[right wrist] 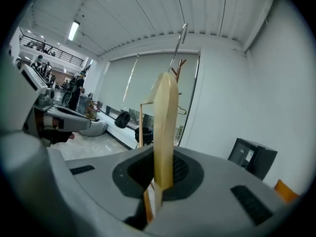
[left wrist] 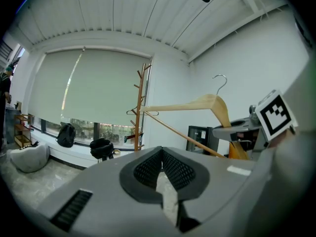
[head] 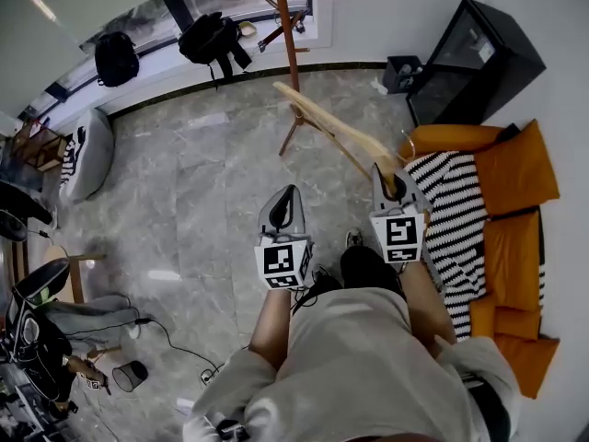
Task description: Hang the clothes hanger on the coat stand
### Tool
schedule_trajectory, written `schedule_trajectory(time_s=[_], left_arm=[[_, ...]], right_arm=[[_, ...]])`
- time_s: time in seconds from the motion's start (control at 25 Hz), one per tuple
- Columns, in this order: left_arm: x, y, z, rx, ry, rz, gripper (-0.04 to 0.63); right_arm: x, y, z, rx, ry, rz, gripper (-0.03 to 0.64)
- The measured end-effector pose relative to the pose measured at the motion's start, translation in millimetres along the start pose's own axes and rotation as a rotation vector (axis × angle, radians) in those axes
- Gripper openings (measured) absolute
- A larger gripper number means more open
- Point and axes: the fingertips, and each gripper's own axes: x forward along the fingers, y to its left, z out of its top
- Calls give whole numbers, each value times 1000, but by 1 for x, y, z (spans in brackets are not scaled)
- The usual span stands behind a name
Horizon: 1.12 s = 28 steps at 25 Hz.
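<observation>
Free room and obstacles:
- Floor (head: 202,182): grey stone tiles, open between the person and the coat stand (head: 291,58), widest to the left.
- Coat stand: upright wooden pole straight ahead, with splayed feet and side pegs. A thin hanger (left wrist: 142,112) occupies one peg.
- Clothes hanger (head: 337,129): a long wooden bar reaching from the right gripper (head: 392,185) toward the stand's feet, across the right-hand space.
- Right side: black cabinet (head: 474,61), then an orange sofa (head: 520,168) with a striped cloth (head: 456,215) just beside the right gripper.
- Far ledge: black backpack (head: 213,37) behind the pole.
- Far left: beanbag (head: 87,150), well apart.
</observation>
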Motion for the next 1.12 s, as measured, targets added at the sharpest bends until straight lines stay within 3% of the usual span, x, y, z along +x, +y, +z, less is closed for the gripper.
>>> schedule_trajectory(time_s=[0.52,0.88,1.12], left_arm=[[47,17,-11,36,73,-11,9],[157,5,-11,115,153,-34,9],[244,16,6,222,196,36,9]], right_arm=[[61,-11,-6,-4,21,68,5],[142,-71,-37,-78,88,158,5],[205,-114,-50,-172,127,261,6]])
